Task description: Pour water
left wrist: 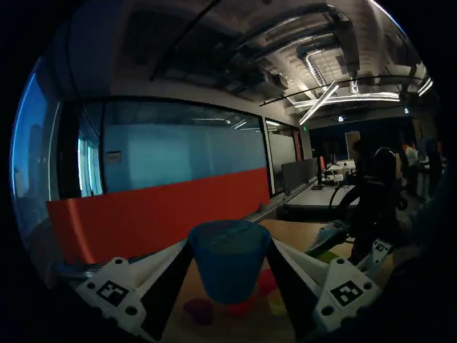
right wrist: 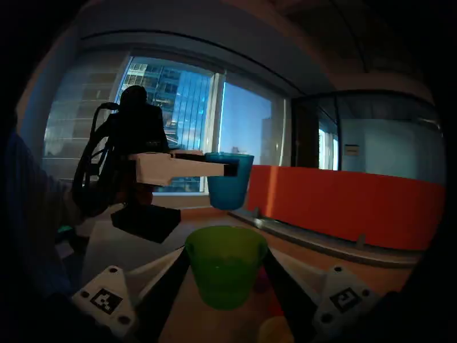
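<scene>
My left gripper [left wrist: 229, 251] is shut on a blue plastic cup [left wrist: 229, 268], held upright above the wooden table [left wrist: 297, 228]. In the right gripper view, the right gripper [right wrist: 225, 257] is shut on a green cup [right wrist: 225, 268], also upright. Farther off in that view, the left gripper [right wrist: 228, 168] holds the blue cup [right wrist: 228, 186] higher than the green one and a little beyond it, with a hand behind it. The right gripper [left wrist: 334, 240] appears at the right of the left gripper view, with a sliver of the green cup [left wrist: 325, 255]. I cannot tell whether either cup holds water.
Small coloured cups lie on the table below the grippers: magenta [left wrist: 199, 310], red [left wrist: 245, 306] and yellow [left wrist: 277, 300]. An orange partition [right wrist: 354, 200] with glass above runs along the table's far edge. Desks and chairs [left wrist: 377, 188] stand beyond.
</scene>
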Tool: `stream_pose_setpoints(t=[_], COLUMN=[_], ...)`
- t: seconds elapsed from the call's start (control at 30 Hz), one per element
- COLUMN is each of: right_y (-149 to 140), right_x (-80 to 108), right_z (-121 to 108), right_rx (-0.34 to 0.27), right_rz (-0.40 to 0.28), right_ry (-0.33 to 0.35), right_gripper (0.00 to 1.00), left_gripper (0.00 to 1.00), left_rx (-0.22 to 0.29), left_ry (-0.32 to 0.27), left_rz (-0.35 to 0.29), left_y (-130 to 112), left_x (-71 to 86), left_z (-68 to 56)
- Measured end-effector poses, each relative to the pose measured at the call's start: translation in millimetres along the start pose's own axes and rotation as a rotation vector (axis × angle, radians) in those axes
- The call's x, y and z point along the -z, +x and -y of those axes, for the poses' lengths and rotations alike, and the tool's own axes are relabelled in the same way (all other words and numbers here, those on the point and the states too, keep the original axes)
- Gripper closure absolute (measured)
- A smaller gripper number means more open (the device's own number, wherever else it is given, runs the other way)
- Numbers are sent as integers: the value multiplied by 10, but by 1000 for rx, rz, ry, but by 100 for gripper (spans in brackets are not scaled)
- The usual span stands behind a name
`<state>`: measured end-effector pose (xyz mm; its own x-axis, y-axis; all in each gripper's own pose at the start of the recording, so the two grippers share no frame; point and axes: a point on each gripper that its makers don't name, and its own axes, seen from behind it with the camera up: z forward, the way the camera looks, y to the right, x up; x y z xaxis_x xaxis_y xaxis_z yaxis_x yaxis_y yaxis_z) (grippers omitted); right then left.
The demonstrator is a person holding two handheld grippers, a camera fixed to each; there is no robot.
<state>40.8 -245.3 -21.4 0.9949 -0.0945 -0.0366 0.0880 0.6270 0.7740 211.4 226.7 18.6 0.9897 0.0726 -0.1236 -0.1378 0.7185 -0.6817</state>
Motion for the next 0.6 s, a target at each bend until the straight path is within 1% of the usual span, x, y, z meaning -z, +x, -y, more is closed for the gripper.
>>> stream_pose_setpoints(t=[0.1,0.33,0.47,0.6], right_y=[5,15,-12,-65], right_x=[12,62,115,193], right_z=[1,-39,-72,-118], right_rx=[-4,-18,-22,-21], right_rz=[1,11,28,52], right_ry=[2,-3,-6,-11], right_gripper=[10,10,10,10], left_gripper=[13,13,13,13], left_rx=[13,38,63,74], left_ry=[-5,-5,-1,7], left_rz=[1,25,53,86], left_y=[-28,-171,-329,-525], left_x=[8,39,66,102], left_z=[-4,1,31,73])
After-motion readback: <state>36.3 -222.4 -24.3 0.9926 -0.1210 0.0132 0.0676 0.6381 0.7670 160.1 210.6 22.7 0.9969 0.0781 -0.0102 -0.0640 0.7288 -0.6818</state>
